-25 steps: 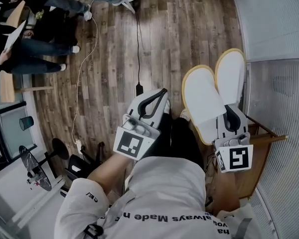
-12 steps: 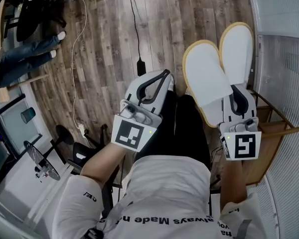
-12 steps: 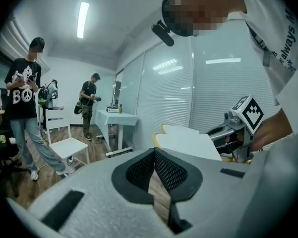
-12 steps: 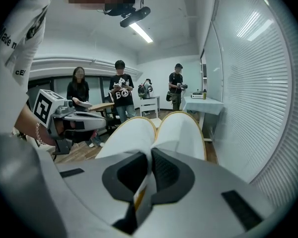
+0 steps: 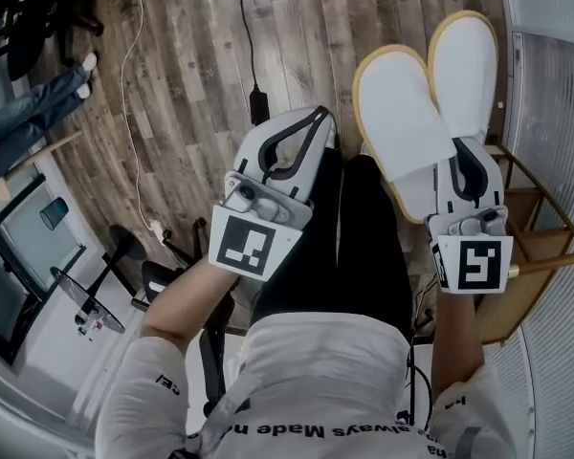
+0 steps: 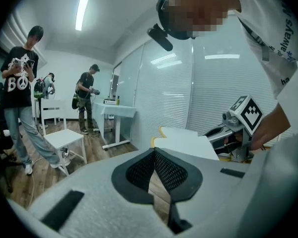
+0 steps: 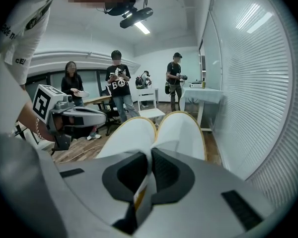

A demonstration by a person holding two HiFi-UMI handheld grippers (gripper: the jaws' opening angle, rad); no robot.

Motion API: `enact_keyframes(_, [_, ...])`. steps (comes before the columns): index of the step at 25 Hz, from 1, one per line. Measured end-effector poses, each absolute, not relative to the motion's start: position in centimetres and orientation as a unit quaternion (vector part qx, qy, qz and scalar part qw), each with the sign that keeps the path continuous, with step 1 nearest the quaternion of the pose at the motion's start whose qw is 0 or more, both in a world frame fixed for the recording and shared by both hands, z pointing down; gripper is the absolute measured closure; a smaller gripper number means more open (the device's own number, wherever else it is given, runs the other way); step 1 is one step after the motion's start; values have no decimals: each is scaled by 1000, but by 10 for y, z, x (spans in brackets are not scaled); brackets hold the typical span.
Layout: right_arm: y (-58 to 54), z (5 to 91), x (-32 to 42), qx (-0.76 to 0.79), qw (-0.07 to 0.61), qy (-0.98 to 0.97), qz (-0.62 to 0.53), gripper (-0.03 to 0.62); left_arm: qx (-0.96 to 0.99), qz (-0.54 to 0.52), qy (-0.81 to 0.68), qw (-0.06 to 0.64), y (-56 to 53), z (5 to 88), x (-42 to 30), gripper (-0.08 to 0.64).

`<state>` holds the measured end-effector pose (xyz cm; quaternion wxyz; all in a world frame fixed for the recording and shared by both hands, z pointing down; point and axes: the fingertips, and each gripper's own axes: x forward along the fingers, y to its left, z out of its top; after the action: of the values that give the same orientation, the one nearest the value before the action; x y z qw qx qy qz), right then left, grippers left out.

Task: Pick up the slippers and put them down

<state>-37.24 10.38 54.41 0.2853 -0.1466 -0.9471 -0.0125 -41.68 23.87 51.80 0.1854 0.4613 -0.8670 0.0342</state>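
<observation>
Two white slippers with yellow rims, one [image 5: 405, 113] overlapping the other [image 5: 466, 60], hang sole-up over the wooden floor at the right. My right gripper [image 5: 466, 153] is shut on their heel ends; in the right gripper view the slippers [image 7: 134, 133] fan out ahead of the jaws [image 7: 150, 152], which pinch white and yellow edges. My left gripper [image 5: 314, 118] hovers to the left above the person's dark legs, shut with nothing in it; its pads meet at the tips [image 6: 153, 150]. The slippers [image 6: 181, 140] and right gripper [image 6: 233, 130] also show in the left gripper view.
A wooden rack [image 5: 526, 228] stands under my right hand beside a blind-covered glass wall [image 5: 555, 113]. A black cable with a plug block [image 5: 257, 103] and a white cord [image 5: 134, 84] lie on the floor. A white chair [image 6: 59, 138], a white desk [image 6: 114, 113] and several people stand further off.
Both grippers have come down toward the floor, the right one carrying the slippers with it. Neither gripper's jaws have changed.
</observation>
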Motion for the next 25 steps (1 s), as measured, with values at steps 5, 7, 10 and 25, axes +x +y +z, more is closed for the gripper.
enact_keyframes(5, [100,585,-380,-142,287,-947,-8,572,465,40,-863,193,233,563,-421,549])
enact_keyframes(7, [99,604,-379,-139,290,-947,-5,572,469,46,-859,201,232,583,-420,549])
enact_keyframes(10, [99,634,-379,-139,294,-946,-3,572,472,52,-855,208,230,612,-423,549])
enact_keyframes(25, [92,773,-375,-141,299,-944,-1,572,482,66,-851,200,232,745,-421,549])
